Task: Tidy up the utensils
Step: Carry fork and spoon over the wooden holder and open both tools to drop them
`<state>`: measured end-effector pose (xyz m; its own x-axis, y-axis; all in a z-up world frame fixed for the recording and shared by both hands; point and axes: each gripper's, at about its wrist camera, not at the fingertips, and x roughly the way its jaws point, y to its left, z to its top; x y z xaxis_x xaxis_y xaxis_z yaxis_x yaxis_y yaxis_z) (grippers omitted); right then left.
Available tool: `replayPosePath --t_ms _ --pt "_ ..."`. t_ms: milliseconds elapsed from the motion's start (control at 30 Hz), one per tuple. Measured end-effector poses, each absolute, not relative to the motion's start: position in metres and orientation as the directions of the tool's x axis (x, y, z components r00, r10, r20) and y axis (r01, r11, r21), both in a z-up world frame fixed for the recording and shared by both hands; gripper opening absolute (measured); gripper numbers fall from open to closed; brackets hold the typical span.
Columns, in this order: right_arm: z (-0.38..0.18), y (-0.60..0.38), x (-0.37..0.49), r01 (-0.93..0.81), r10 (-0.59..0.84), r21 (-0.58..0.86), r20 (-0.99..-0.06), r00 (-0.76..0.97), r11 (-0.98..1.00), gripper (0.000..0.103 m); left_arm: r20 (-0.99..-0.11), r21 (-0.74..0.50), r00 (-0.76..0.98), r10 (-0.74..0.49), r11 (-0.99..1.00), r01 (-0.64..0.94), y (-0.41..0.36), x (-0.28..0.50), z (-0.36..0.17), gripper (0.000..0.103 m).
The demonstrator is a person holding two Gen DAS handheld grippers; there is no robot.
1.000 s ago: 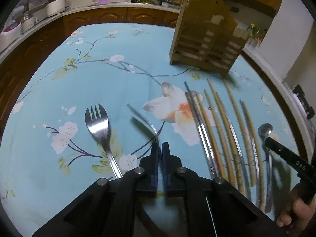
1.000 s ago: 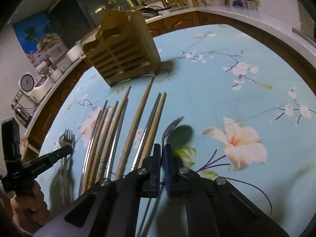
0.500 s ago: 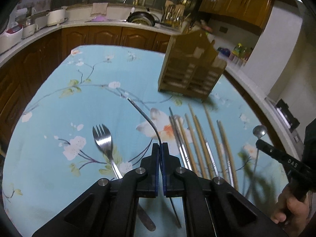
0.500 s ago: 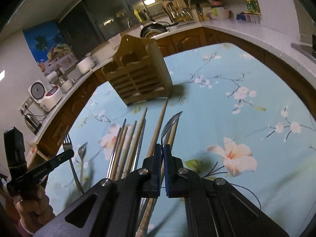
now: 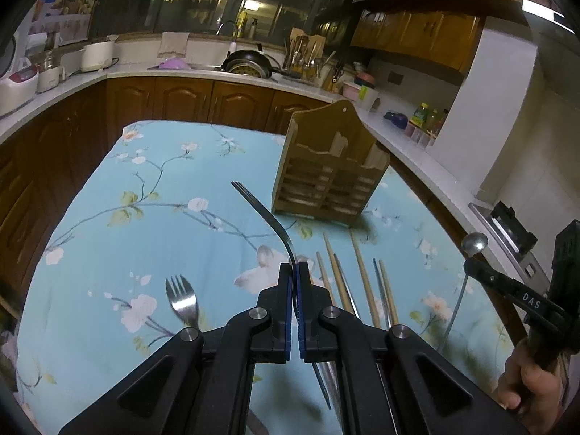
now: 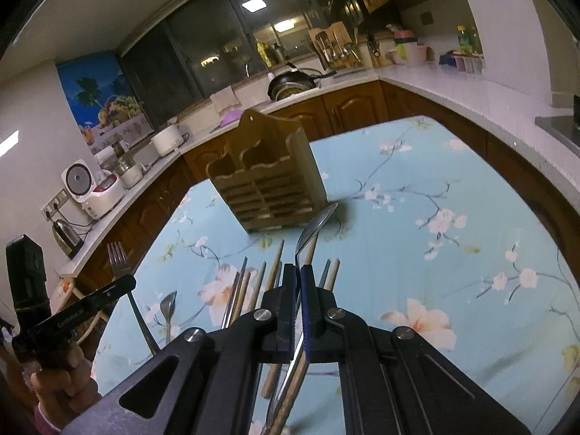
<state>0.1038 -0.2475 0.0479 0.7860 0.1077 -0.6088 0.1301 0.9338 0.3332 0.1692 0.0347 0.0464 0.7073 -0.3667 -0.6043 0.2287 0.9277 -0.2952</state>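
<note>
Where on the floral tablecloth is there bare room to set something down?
Bare cloth lies left of the slatted wooden utensil holder, beyond the steel fork lying flat, and right of the holder in the right wrist view. It is crowded in front of the holder: wooden and metal chopsticks.

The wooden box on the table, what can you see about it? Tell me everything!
The wooden box is a light-wood cutlery holder standing upright on the flowery blue tablecloth. Its tall back comes to a rounded peak with a small hanging hole. The front has slatted gaps, a wavy top edge and separate pockets. No utensils are visible inside. Neither gripper touches it; the chopsticks lie before it.
</note>
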Motion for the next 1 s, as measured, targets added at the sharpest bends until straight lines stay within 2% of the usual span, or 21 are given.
replayPosePath --t_ms 300,600,700,867,1000 --pt "0.078 -0.256 0.136 0.106 0.079 0.313 -0.524 0.848 0.944 0.002 -0.543 -0.268 0.758 -0.361 0.93 0.251 0.023 0.2 0.071 0.0" --pt "0.13 -0.261 0.214 0.095 -0.002 0.248 -0.35 0.937 0.964 0.002 -0.378 -0.181 0.876 -0.298 0.952 0.246 0.0 0.271 0.115 0.001" --pt "0.138 -0.263 0.245 0.103 -0.022 0.236 -0.324 0.946 0.966 0.002 -0.333 -0.146 0.903 -0.271 0.961 0.235 -0.012 0.3 0.12 0.001" --pt "0.134 -0.267 0.284 0.132 -0.068 0.193 -0.309 0.949 0.972 0.002 -0.324 -0.115 0.916 -0.236 0.971 0.21 -0.03 0.347 0.105 0.001" --pt "0.114 -0.269 0.305 0.151 -0.089 0.17 -0.328 0.941 0.974 0.002 -0.361 -0.099 0.91 -0.206 0.978 0.182 -0.049 0.376 0.07 0.001"
